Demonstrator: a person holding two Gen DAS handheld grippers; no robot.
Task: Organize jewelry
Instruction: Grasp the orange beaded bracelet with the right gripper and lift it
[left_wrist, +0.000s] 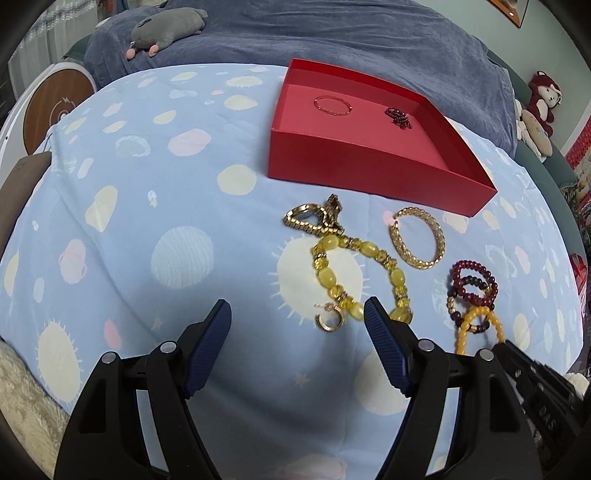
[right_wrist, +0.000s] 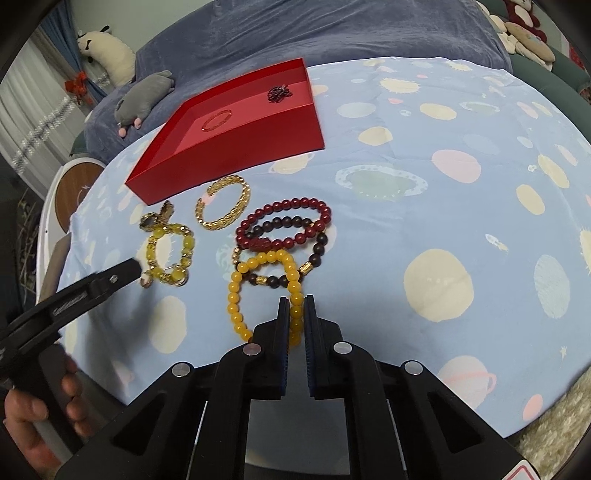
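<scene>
A red tray (left_wrist: 369, 177) (right_wrist: 236, 147) holds a thin red bangle (left_wrist: 332, 106) and a dark red bead cluster (left_wrist: 398, 117). On the cloth lie a gold watch (left_wrist: 314, 218), a yellow glass-bead bracelet (left_wrist: 360, 275) (right_wrist: 170, 254), a gold earring (left_wrist: 328, 318), a gold chain bangle (left_wrist: 417, 238) (right_wrist: 223, 206), and dark red bracelets (left_wrist: 472, 286) (right_wrist: 286, 225). My left gripper (left_wrist: 297, 314) is open just above the earring. My right gripper (right_wrist: 296, 301) is shut on the yellow amber-bead bracelet (right_wrist: 258, 291), which also shows in the left wrist view (left_wrist: 476, 328).
The blue planet-print cloth (left_wrist: 147, 221) covers the work surface. A blue blanket (left_wrist: 332, 33) with a grey plush toy (left_wrist: 166, 27) lies behind the tray. More plush toys (left_wrist: 543, 107) sit at the far right. A round wooden board (left_wrist: 55, 103) stands at the left.
</scene>
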